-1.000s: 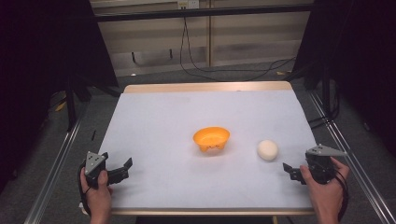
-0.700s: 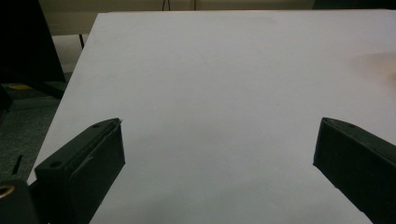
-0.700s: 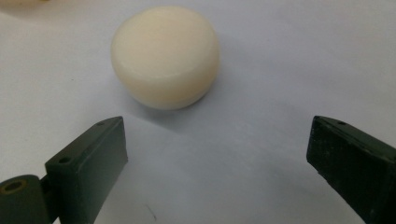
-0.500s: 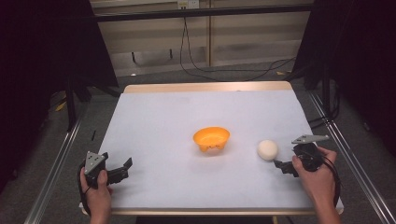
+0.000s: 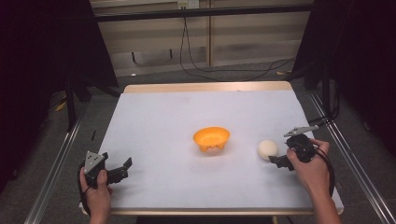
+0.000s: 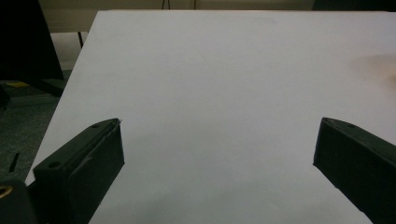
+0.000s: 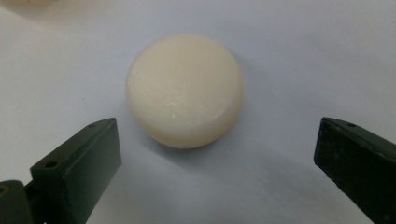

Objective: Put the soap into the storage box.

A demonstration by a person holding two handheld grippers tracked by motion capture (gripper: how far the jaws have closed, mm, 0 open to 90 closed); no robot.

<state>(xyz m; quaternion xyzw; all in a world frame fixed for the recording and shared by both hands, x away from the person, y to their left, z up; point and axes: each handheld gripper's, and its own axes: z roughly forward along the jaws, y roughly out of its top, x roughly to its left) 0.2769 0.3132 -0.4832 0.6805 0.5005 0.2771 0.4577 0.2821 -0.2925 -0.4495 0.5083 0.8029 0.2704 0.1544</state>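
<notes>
The right gripper (image 5: 276, 161) sits low over the table's right side, its two black jaws spread wide and having just opened further, with nothing clamped between them. Just ahead of the tips lies a cream-white round object (image 7: 185, 89), smooth and domed like a small bun or a bar of soap, resting on the surface; from the right gripper view it sits a little beyond the jaw tips and apart from both, casting a soft shadow toward the camera. From the high view the same round object (image 5: 267, 149) lies just left of the gripper, and the person's right hand (image 5: 312, 168) wraps the gripper's body, a cable looping back along the wrist. Farther left, near the table's middle, stands an orange bowl (image 5: 211, 139), upright and well apart from the white piece. Over at the near left corner the left gripper (image 5: 122, 168) rests in the left hand (image 5: 95, 193), its jaws also wide apart over bare surface. The table (image 5: 187, 196) is covered with a pale white sheet, with a wooden edge showing at the far side. Beyond it, black cables (image 5: 196, 70) trail across a grey floor below a light slatted wall, and the room's sides are dark.
</notes>
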